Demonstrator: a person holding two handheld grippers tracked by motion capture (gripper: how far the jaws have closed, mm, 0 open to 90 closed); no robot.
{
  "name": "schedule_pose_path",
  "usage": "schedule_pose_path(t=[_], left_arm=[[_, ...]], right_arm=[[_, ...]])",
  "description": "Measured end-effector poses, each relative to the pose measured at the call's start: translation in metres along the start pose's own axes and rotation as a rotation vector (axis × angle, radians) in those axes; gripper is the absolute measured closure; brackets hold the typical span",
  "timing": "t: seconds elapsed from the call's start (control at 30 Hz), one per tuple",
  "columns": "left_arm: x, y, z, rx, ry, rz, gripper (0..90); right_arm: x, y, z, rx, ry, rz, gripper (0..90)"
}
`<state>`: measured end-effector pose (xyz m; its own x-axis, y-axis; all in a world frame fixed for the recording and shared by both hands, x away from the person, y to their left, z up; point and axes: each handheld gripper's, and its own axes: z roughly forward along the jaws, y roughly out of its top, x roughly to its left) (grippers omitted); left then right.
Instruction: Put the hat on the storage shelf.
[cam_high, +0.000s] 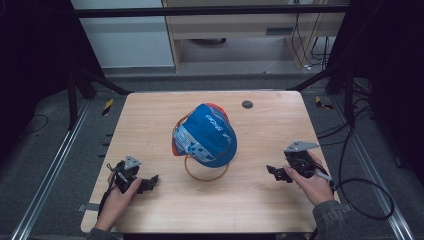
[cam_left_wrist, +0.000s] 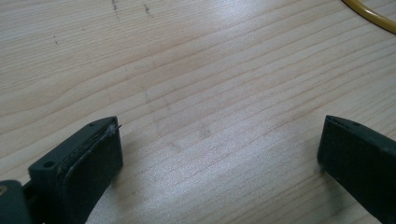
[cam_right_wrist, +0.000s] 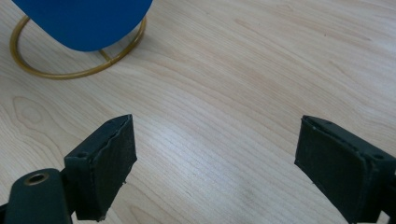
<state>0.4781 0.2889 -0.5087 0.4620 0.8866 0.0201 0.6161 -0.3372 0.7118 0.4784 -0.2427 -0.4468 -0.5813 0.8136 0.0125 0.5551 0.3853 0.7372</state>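
Note:
A blue cap (cam_high: 207, 134) with white lettering and an orange-red edge hangs on a gold wire stand (cam_high: 206, 171) in the middle of the wooden table (cam_high: 250, 200). My left gripper (cam_high: 150, 182) rests low at the table's left front, open, with bare wood between its jaws (cam_left_wrist: 219, 154). My right gripper (cam_high: 274, 173) sits at the right front, open too and pointing toward the stand. In the right gripper view (cam_right_wrist: 215, 163) the stand's ring base (cam_right_wrist: 60, 72) and the cap's blue brim (cam_right_wrist: 88, 21) lie ahead at the upper left.
A small dark round grommet (cam_high: 247, 104) is set in the table near its far edge. Black cables (cam_high: 360, 195) trail off the right side. Metal frame rails (cam_high: 45, 175) run along both sides of the table.

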Motion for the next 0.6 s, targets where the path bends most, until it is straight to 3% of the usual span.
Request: schedule_pose_path(t=[0.6], left_arm=[[0.0,0.0,0.0,0.003,0.001,0.001,0.0]], right_arm=[[0.009,-0.022,0.02,0.048,0.009,0.008,12.6]])
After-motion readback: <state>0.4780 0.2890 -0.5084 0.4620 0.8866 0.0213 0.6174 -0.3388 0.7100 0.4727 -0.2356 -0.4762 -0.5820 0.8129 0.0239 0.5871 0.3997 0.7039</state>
